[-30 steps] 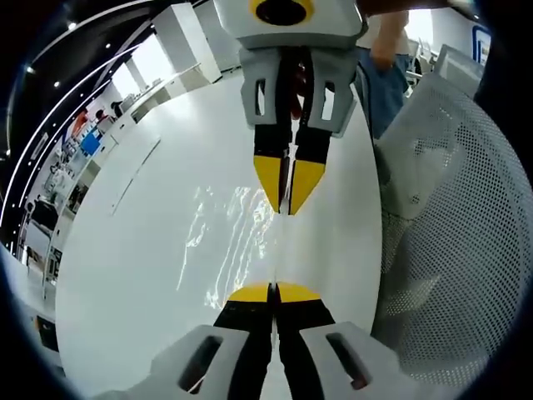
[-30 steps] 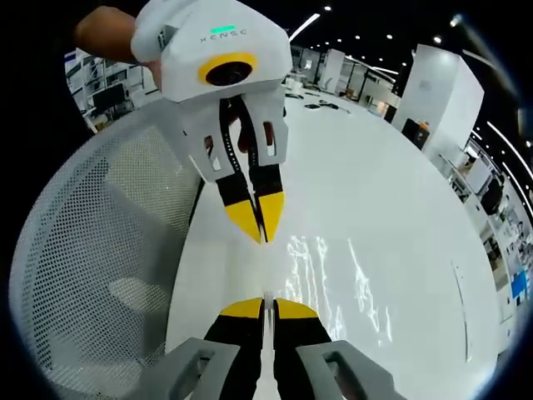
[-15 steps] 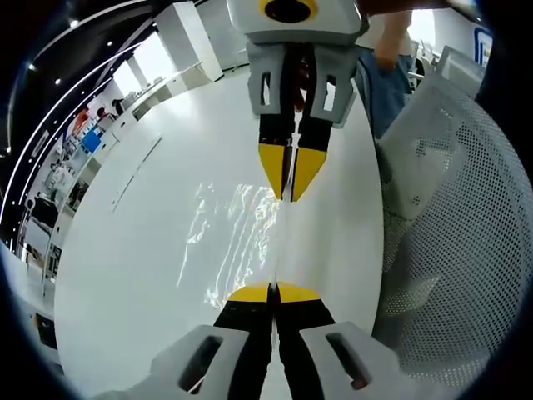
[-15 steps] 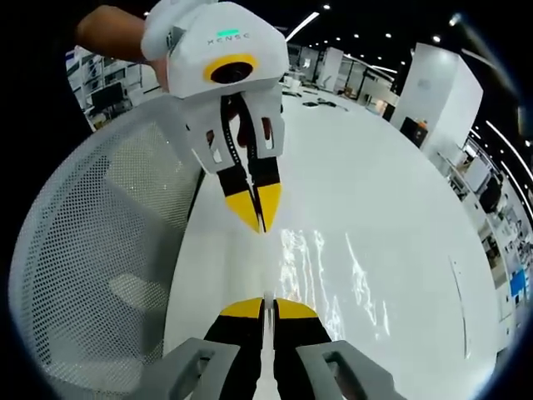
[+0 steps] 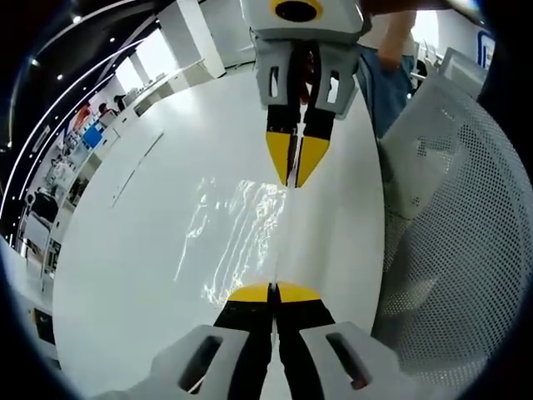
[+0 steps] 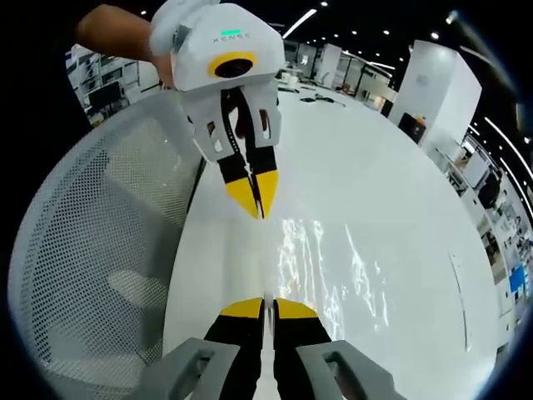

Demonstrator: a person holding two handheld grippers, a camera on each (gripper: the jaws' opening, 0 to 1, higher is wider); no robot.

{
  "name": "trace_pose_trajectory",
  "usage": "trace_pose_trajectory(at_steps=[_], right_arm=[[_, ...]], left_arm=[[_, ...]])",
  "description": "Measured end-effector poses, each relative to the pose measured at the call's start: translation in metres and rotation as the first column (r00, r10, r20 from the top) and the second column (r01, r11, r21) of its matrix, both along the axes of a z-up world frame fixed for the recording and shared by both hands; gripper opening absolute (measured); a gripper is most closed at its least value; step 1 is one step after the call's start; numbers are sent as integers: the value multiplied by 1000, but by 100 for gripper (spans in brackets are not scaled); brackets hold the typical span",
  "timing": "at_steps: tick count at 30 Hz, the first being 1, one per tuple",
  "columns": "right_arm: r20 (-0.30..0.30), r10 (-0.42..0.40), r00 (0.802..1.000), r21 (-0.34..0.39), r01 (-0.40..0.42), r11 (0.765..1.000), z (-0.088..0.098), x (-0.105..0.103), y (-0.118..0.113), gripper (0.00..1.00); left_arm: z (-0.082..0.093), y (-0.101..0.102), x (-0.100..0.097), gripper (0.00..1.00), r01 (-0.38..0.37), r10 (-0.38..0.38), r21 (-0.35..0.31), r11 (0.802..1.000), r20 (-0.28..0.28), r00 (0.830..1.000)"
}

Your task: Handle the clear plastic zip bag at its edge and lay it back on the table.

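Note:
The clear plastic zip bag [image 5: 237, 225] hangs over the white table [image 5: 133, 250], showing mostly as bright glints. Its top edge runs as a thin taut line between the two grippers. My left gripper [image 5: 273, 288] is shut on the near end of that edge. My right gripper [image 5: 296, 182] comes in from the top, shut on the far end. In the right gripper view the bag [image 6: 321, 258] glints right of centre, with the right gripper [image 6: 267, 302] pinching its edge at the bottom and the left gripper [image 6: 258, 212] pinching it above.
A white mesh chair back [image 5: 454, 217] stands close along the table's edge, seen again as the chair back [image 6: 92, 250]. A person [image 5: 391, 50] stands behind the right gripper, and a hand [image 6: 117, 29] holds the left one. Desks and shelves lie far off.
The two grippers have drawn a little further apart along the bag's edge, so the stretch between them is longer. Both stay shut on it.

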State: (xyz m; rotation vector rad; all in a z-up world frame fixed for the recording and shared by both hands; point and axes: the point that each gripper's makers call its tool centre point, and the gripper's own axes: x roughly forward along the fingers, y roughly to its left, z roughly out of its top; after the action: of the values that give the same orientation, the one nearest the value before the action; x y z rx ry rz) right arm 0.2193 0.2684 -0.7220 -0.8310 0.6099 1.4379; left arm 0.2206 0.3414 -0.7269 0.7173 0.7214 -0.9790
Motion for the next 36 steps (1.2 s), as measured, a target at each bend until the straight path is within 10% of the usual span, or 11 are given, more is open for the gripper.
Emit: trace_pose_trajectory(at_steps=[36], right_arm=[[-3,-29,1000,-55,29,998,-9,1,-30,0]], left_arm=[[0,-4,-4,0,-3,3,4,1000,-25,1000]])
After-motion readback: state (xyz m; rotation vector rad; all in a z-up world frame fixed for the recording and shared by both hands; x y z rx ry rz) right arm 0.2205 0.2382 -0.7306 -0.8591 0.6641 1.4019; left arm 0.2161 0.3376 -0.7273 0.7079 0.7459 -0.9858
